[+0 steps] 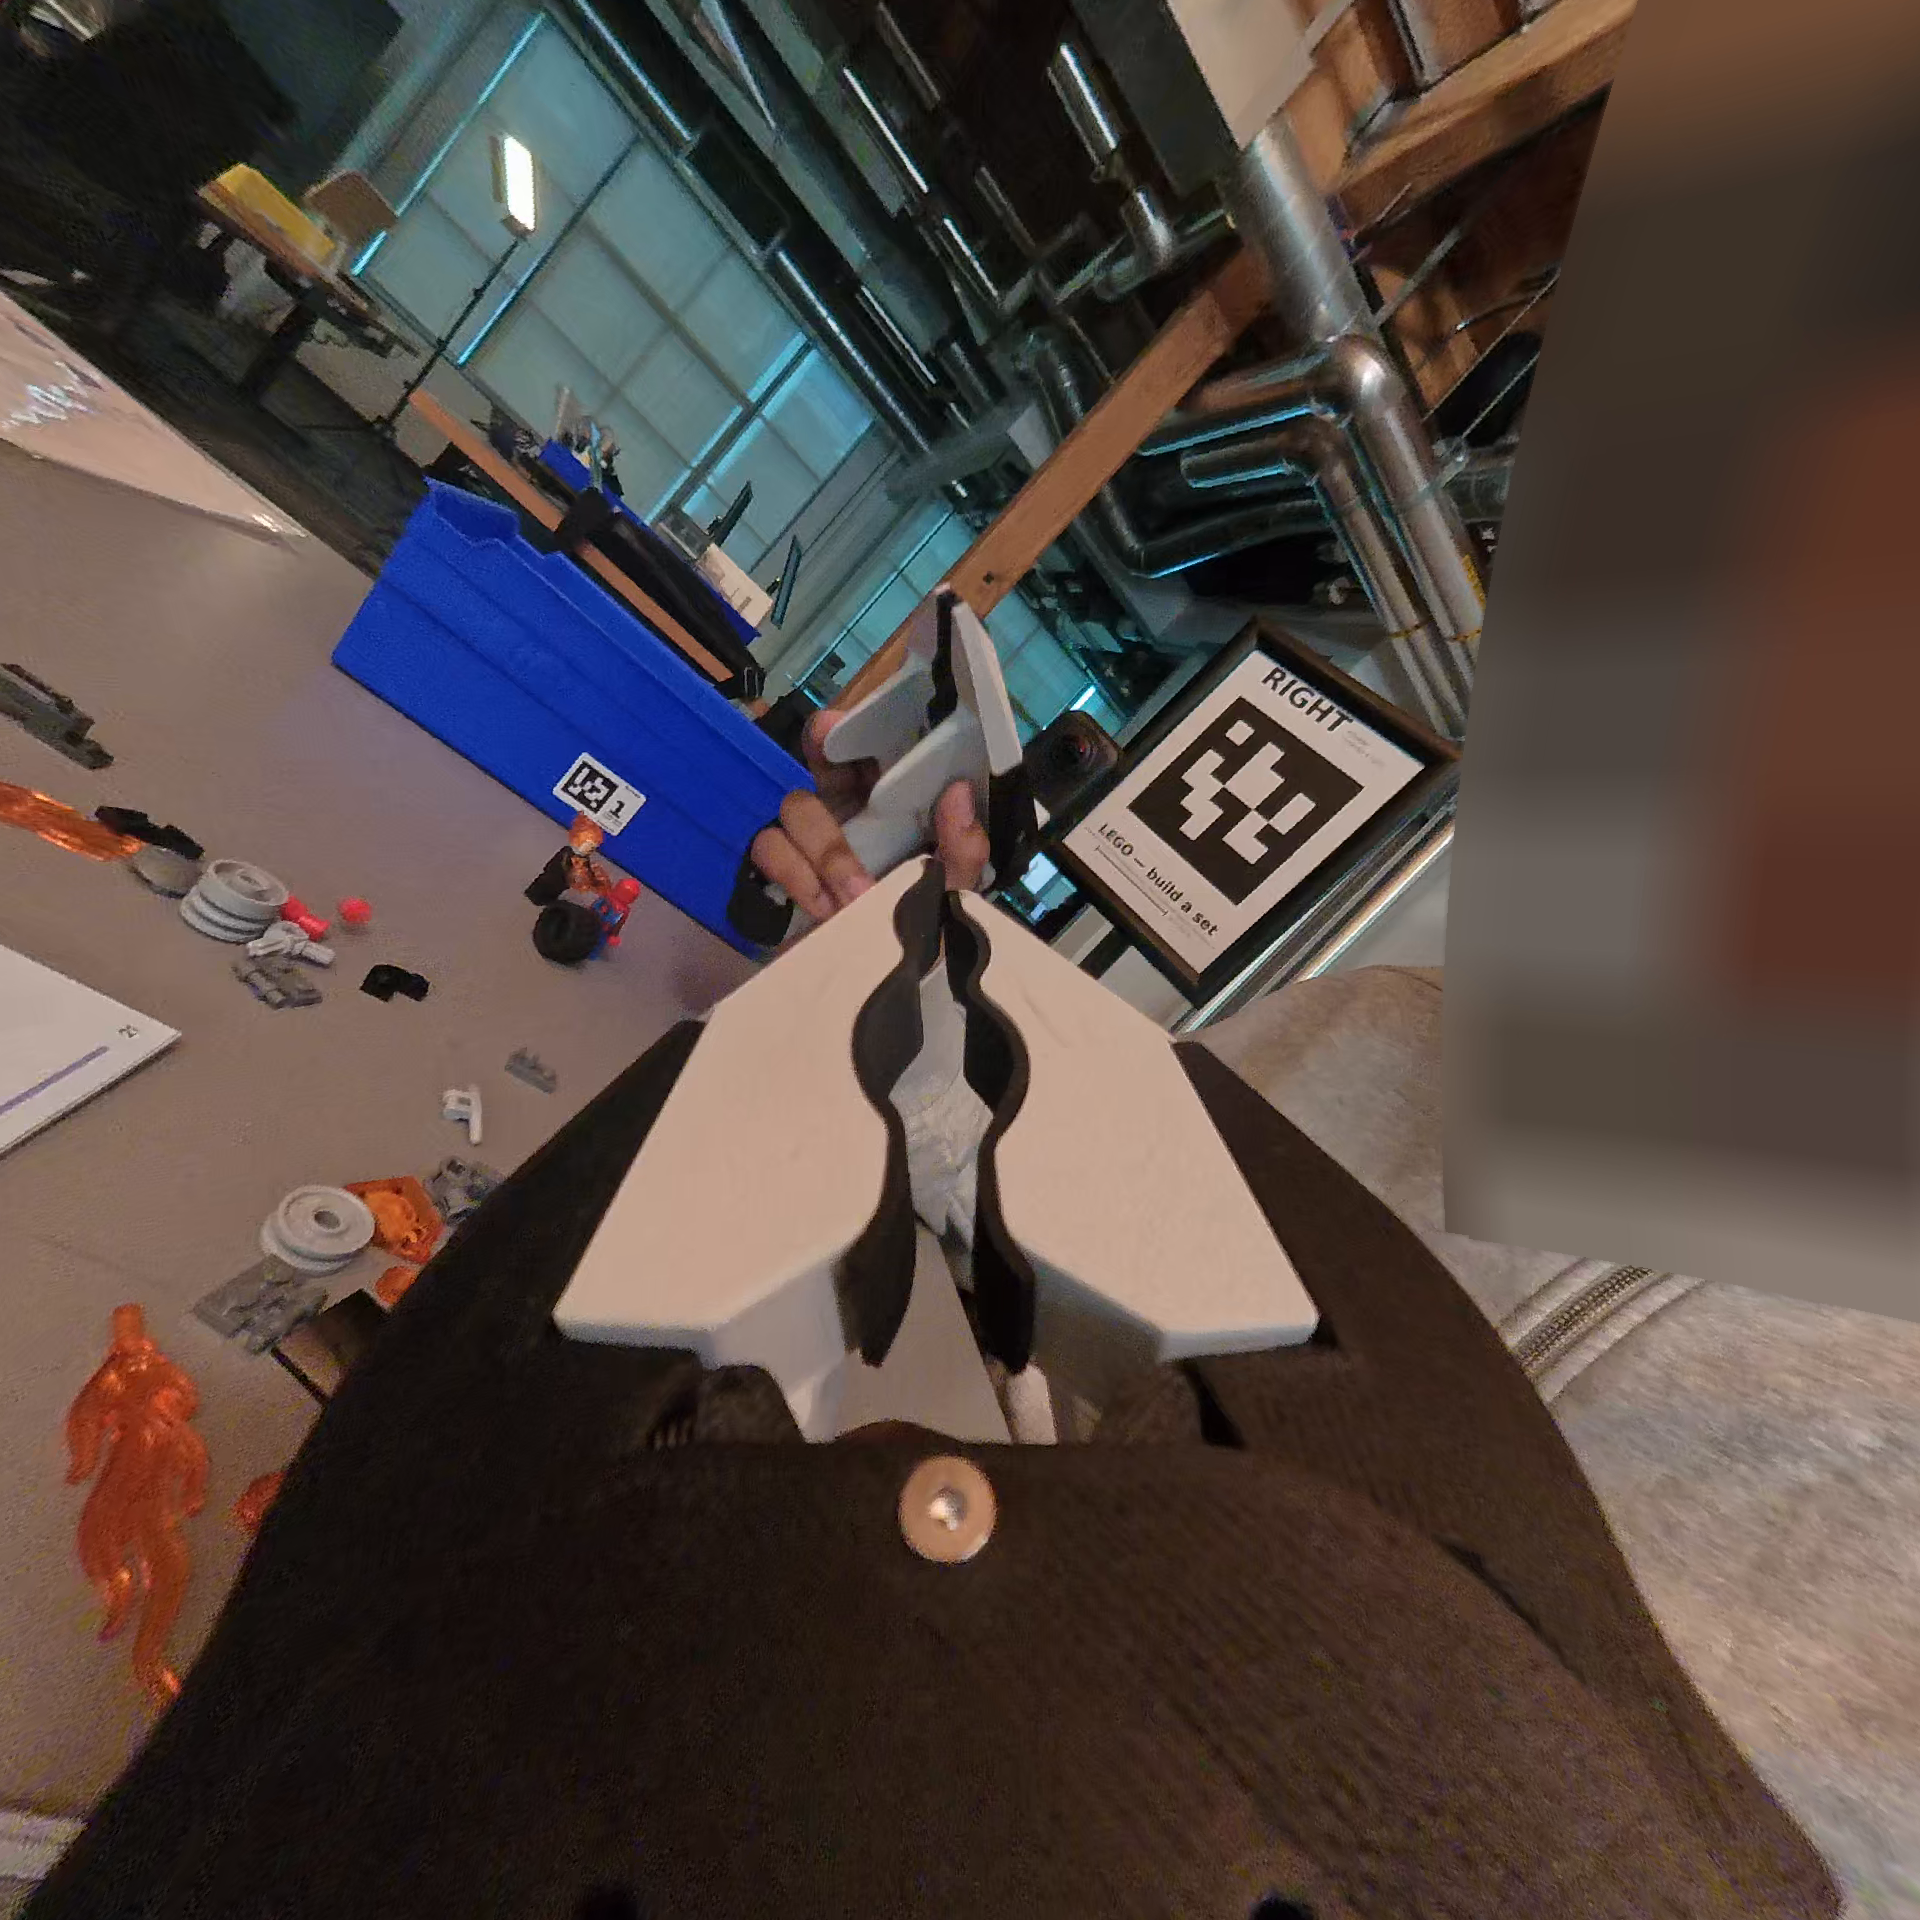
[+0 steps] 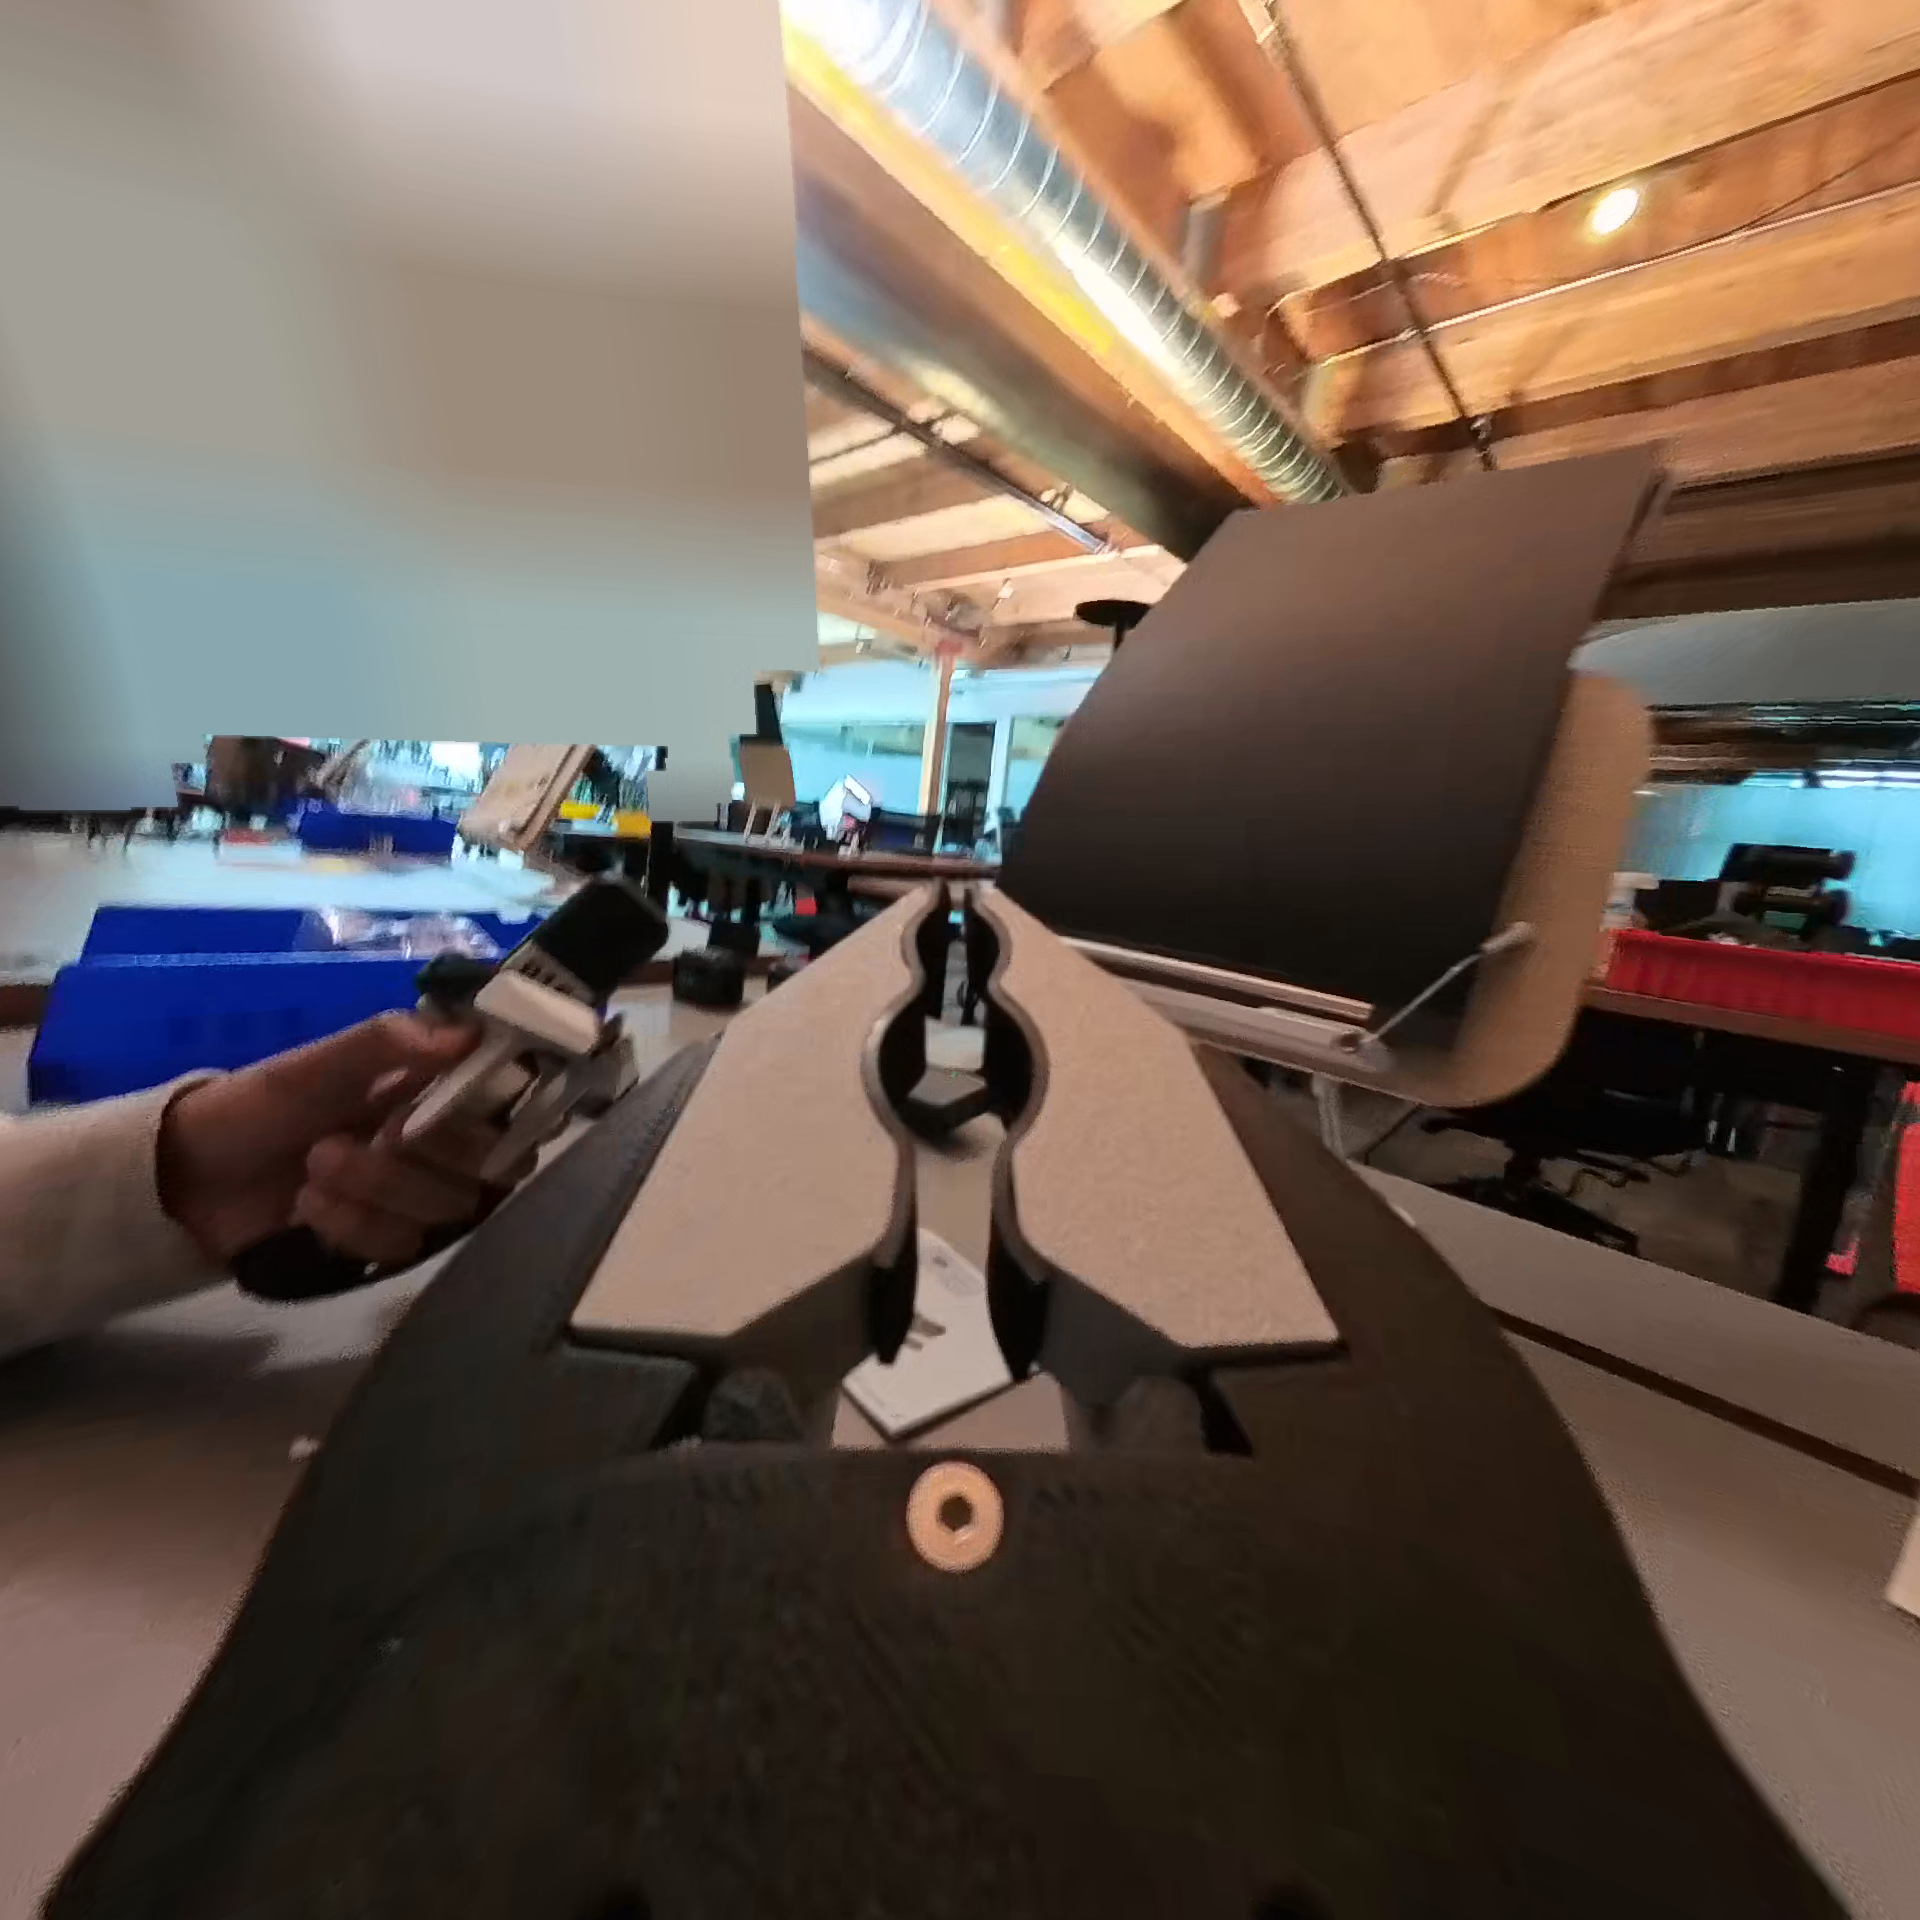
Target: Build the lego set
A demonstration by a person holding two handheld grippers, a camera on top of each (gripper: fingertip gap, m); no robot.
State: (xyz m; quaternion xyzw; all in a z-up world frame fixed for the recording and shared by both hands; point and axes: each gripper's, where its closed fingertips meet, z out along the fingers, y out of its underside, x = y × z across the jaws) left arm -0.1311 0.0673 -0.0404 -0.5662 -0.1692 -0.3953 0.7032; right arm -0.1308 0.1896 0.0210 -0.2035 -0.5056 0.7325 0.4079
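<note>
In the left wrist view, loose lego parts lie on the grey table (image 1: 260, 644) at the left: an orange flame figure (image 1: 135, 1455), grey wheel discs (image 1: 322, 1226), more discs (image 1: 234, 899), red bits (image 1: 312, 920), a black piece (image 1: 395, 982) and minifigures (image 1: 582, 883). My left gripper (image 1: 940, 883) is raised off the table with its jaws shut and nothing held; pale cloth shows through the gap. A hand holds my right gripper (image 1: 951, 665) just beyond it, pointing up. In its own view the right gripper (image 2: 956, 899) is shut and empty above the table. The left gripper (image 2: 540, 1018) shows at the left.
A blue bin (image 1: 561, 675) stands behind the parts and also shows in the right wrist view (image 2: 208, 997). A framed marker sign (image 1: 1247, 810) stands at the right. An instruction booklet (image 1: 62, 1039) lies at the left edge. A dark stand's back (image 2: 1320, 790) rises ahead.
</note>
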